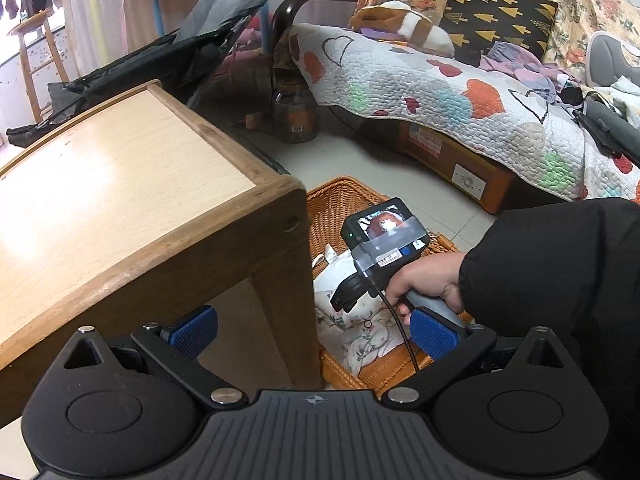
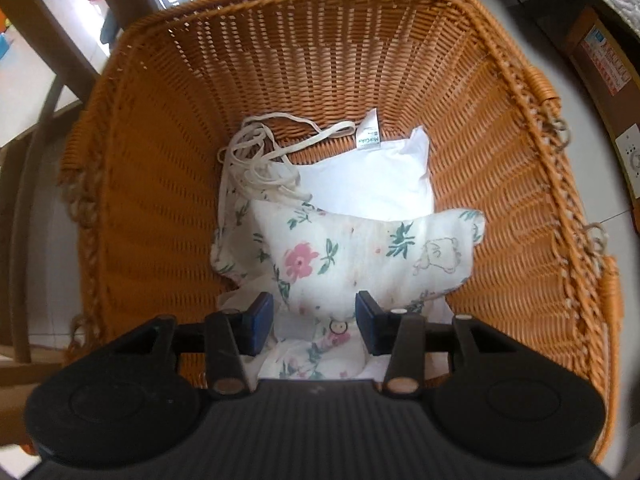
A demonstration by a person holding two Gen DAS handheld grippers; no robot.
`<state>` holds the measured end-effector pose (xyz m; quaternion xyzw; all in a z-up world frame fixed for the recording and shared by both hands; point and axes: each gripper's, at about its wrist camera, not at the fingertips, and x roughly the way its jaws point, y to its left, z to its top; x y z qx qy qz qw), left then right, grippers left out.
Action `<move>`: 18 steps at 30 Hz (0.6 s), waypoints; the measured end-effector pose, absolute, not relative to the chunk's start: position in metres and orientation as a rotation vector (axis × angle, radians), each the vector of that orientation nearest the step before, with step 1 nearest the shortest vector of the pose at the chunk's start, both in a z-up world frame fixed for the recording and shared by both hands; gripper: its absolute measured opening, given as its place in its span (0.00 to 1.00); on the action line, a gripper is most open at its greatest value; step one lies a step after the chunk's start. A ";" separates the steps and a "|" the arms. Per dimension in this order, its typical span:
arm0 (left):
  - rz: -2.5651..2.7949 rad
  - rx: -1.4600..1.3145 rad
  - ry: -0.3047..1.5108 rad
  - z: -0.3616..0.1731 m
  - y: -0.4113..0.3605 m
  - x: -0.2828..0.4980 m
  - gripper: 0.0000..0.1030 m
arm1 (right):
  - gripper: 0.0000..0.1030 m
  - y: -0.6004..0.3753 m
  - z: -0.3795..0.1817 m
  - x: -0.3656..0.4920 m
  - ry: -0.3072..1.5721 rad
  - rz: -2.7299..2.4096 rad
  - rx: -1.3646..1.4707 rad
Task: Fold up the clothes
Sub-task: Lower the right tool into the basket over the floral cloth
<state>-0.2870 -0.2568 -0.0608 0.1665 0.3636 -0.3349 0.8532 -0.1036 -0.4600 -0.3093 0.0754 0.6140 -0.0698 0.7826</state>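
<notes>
The floral garment (image 2: 340, 256) lies in the basket (image 2: 160, 184) beside the desk (image 1: 120, 184), long axis running 9 to 3. The right gripper (image 2: 315, 322) points down over its near edge, jaws open astride a fold, not pinching. The left gripper (image 1: 314, 330) is open, empty, farther off.

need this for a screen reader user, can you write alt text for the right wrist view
The right gripper points down into an orange wicker basket, its open blue pads on either side of a floral garment on top of the pile. Behind it lie a white cloth with a label and tangled cream straps.
</notes>
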 end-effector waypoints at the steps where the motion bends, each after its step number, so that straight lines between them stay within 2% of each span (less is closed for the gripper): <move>1: -0.705 0.348 0.768 -0.061 -0.256 -0.286 1.00 | 0.44 -0.460 -0.313 -0.101 1.331 -0.152 0.166; 13: -0.728 0.350 0.792 -0.067 -0.245 -0.274 1.00 | 0.44 -0.457 -0.350 -0.078 1.394 -0.212 0.125; 18: -0.722 0.326 0.824 -0.069 -0.239 -0.268 1.00 | 0.34 -0.455 -0.360 -0.070 1.402 -0.253 0.118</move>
